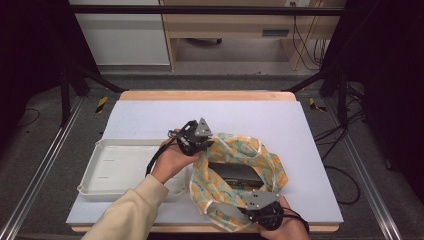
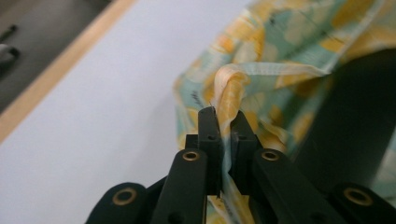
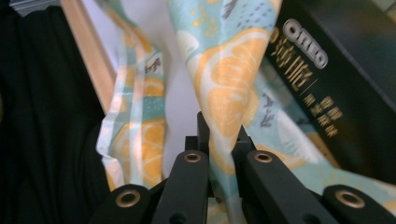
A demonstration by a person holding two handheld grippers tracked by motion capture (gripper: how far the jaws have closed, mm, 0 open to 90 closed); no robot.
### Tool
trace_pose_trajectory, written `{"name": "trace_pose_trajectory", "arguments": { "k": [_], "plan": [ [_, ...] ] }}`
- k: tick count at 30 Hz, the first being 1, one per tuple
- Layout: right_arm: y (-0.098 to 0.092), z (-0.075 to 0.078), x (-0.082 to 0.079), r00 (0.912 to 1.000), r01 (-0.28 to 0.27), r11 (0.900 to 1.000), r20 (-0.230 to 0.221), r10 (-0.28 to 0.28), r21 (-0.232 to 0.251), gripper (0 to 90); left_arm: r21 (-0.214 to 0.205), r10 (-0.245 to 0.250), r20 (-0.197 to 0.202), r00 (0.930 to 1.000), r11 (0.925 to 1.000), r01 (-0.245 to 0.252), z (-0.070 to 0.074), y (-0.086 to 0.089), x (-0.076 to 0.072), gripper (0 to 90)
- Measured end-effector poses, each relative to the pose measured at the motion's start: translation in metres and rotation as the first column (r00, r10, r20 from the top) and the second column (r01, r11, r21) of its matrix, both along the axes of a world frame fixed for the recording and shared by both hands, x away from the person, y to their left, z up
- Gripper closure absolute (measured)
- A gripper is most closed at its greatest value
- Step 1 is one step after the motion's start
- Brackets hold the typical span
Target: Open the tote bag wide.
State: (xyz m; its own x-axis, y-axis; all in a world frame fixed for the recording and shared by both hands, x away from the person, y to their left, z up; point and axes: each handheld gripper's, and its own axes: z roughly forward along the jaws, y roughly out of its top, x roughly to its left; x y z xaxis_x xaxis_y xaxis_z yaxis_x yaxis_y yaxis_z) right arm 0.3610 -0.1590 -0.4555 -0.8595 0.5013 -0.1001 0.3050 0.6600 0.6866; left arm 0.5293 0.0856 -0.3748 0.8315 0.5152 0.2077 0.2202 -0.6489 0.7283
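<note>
Both grippers are pinching the printed bag (image 1: 235, 170) rim: left gripper (image 2: 224, 122) on its far edge, right gripper (image 3: 223, 128) on the near one, 2 thin folds. Dark box (image 1: 235, 175) sits inside, mid-table. Uneven pull could slip the fabric (it's slick stuff) and tip it.

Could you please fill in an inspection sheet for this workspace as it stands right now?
Surface: white table top with a wooden edge, bare at the back.
Job's things: patterned cloth bag, yellow and teal, lying open around a dark box.
Clutter: white tray left of the bag, nothing seen inside.
Grippers: left gripper shut on the bag's rim at its far left; right gripper shut on the bag's cloth at its near edge.
Cables: a black cable trails from the left gripper; more lie on the floor at right.
Surroundings: dark frame posts, grey floor, wooden furniture behind.
</note>
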Motion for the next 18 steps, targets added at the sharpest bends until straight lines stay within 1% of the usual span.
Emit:
{"name": "trace_pose_trajectory", "arguments": {
  "k": [1, 2, 3, 5, 6, 8, 9, 10, 11, 13, 14, 15, 16, 17, 18],
  "plan": [
    [-0.002, -0.001, -0.003, 1.0000, -0.003, 1.0000, -0.004, 0.003, -0.009, 89.7, -0.013, 0.013, 0.008, 0.9999, 0.9998, -0.013, 0.002, 0.003, 0.001, 88.2],
    [-0.002, -0.001, -0.003, 1.0000, -0.003, 1.0000, -0.004, 0.003, -0.009, 89.7, -0.038, 0.023, 0.013, 0.9996, 0.9990, -0.023, 0.003, 0.005, 0.000, 88.2],
    [-0.003, -0.002, -0.004, 1.0000, -0.003, 1.0000, -0.008, 0.003, -0.005, 89.6, -0.053, 0.029, 0.016, 0.9994, 0.9982, -0.028, 0.003, 0.007, 0.000, 88.2],
    [-0.005, -0.002, -0.005, 1.0000, 0.001, 1.0000, -0.008, -0.001, 0.000, 87.3, -0.077, 0.017, -0.011, 0.9998, 0.9969, -0.018, 0.003, 0.010, -0.001, 88.0],
    [-0.006, -0.002, -0.005, 1.0000, 0.002, 1.0000, -0.007, -0.002, 0.007, 83.9, -0.096, 0.010, -0.018, 0.9998, 0.9953, -0.012, 0.003, 0.011, -0.002, 88.0],
    [-0.009, 0.002, -0.006, 0.9997, 0.024, 0.9993, 0.006, -0.024, 0.030, 73.3, -0.100, -0.006, -0.021, 0.9998, 0.9950, 0.004, 0.003, 0.013, -0.006, 87.9],
    [-0.011, 0.004, -0.005, 0.9991, 0.039, 0.9985, 0.015, -0.039, 0.039, 66.2, -0.102, -0.008, -0.020, 0.9998, 0.9948, 0.006, 0.002, 0.013, -0.008, 87.9],
    [-0.015, 0.010, -0.005, 0.9971, 0.070, 0.9960, 0.026, -0.072, 0.056, 54.1, -0.103, -0.014, -0.022, 0.9997, 0.9946, 0.011, 0.002, 0.014, -0.009, 87.8],
    [-0.015, 0.010, -0.005, 0.9971, 0.070, 0.9960, 0.026, -0.072, 0.056, 54.1, -0.106, -0.018, -0.023, 0.9996, 0.9942, 0.016, 0.002, 0.014, -0.011, 87.8],
    [-0.022, 0.017, -0.005, 0.9944, 0.096, 0.9928, 0.039, -0.099, 0.073, 44.4, -0.109, -0.023, -0.017, 0.9996, 0.9938, 0.021, 0.002, 0.015, -0.013, 87.8],
    [-0.025, 0.020, -0.006, 0.9924, 0.109, 0.9904, 0.048, -0.113, 0.085, 40.3, -0.117, -0.030, -0.022, 0.9993, 0.9928, 0.027, 0.003, 0.016, -0.014, 87.7],
    [-0.029, 0.023, -0.006, 0.9905, 0.119, 0.9878, 0.056, -0.125, 0.100, 38.2, -0.130, -0.033, -0.027, 0.9991, 0.9910, 0.029, 0.004, 0.017, -0.015, 87.7],
    [-0.033, 0.026, -0.006, 0.9889, 0.133, 0.9847, 0.052, -0.139, 0.113, 35.8, -0.151, -0.036, -0.032, 0.9989, 0.9881, 0.030, 0.005, 0.018, -0.015, 87.7],
    [-0.036, 0.029, -0.006, 0.9871, 0.144, 0.9818, 0.053, -0.151, 0.124, 33.8, -0.161, -0.038, -0.032, 0.9988, 0.9865, 0.032, 0.007, 0.019, -0.016, 87.8],
    [-0.042, 0.036, -0.006, 0.9835, 0.161, 0.9755, 0.057, -0.171, 0.150, 33.2, -0.163, -0.041, -0.026, 0.9988, 0.9860, 0.036, 0.009, 0.019, -0.018, 88.0]
  ]
}}
